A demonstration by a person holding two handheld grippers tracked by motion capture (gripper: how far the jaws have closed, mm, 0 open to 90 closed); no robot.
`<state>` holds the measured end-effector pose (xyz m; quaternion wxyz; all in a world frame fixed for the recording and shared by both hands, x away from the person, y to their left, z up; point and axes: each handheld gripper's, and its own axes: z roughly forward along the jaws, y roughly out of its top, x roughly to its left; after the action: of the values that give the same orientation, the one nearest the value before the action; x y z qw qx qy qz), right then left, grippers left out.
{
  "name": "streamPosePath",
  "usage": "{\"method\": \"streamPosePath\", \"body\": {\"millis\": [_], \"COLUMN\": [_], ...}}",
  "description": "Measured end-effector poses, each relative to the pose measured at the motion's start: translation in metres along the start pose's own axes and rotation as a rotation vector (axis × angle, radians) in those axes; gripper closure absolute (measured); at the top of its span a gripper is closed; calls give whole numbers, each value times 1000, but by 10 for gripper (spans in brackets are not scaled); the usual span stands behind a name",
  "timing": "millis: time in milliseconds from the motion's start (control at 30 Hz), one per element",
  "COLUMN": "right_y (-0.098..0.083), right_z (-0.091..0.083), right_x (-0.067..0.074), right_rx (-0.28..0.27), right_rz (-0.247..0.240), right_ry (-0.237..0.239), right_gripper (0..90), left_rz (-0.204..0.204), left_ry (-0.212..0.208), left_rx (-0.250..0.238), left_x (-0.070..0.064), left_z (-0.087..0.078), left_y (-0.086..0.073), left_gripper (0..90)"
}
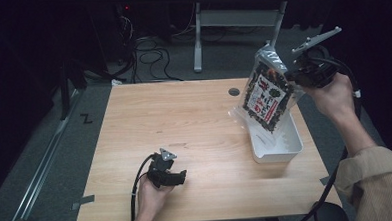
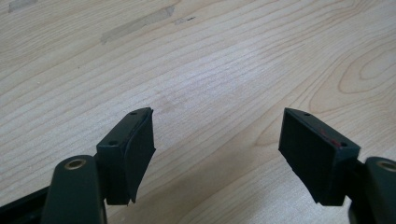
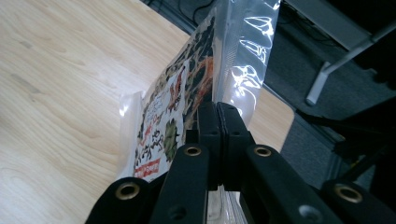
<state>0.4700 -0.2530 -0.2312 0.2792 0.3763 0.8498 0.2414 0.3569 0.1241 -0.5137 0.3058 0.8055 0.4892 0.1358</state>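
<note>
The right hand-held gripper (image 1: 296,77) has its jaws pressed together on the edge of a clear plastic packet of dark dried food with a red, white and black printed label (image 1: 268,95), holding it in the air, tilted, above the far end of a white rectangular plastic tray (image 1: 291,151) that sits toward the right side of the light wooden worktop (image 1: 194,120). In the right gripper view the packet (image 3: 187,107) is pinched flat between the 2 black jaws. The left hand-held gripper (image 1: 183,176) rests low on the worktop near the front edge, well apart from the tray; its jaws stand wide apart with nothing between them.

My guess is that the packet is being moved to or from the tray; which way, I cannot tell. If it is going in, the next move calls for lowering it and laying it flatter before letting go.

Count: 1 packet, 1 tray, 2 hand-held grippers.
</note>
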Motion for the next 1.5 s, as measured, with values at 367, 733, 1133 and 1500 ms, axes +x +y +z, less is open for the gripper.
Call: {"method": "streamPosePath", "body": {"millis": [367, 733, 1133, 1500], "right_y": [-18, -36, -47, -53], "right_z": [3, 14, 30, 45], "right_x": [-14, -20, -18, -12], "right_rx": [34, 48, 76, 96], "right_rz": [3, 16, 18, -1], "right_ry": [-51, -53, -34, -26], "right_gripper": [900, 900, 900, 900], "left_rz": [-2, -3, 1, 6], "left_ry": [3, 3, 1, 1], "left_rx": [-1, 2, 3, 5], "left_x": [-1, -1, -1, -2], "left_z": [1, 1, 2, 3], "left_y": [0, -1, -1, -1], "left_gripper": [271, 273, 274, 276]}}
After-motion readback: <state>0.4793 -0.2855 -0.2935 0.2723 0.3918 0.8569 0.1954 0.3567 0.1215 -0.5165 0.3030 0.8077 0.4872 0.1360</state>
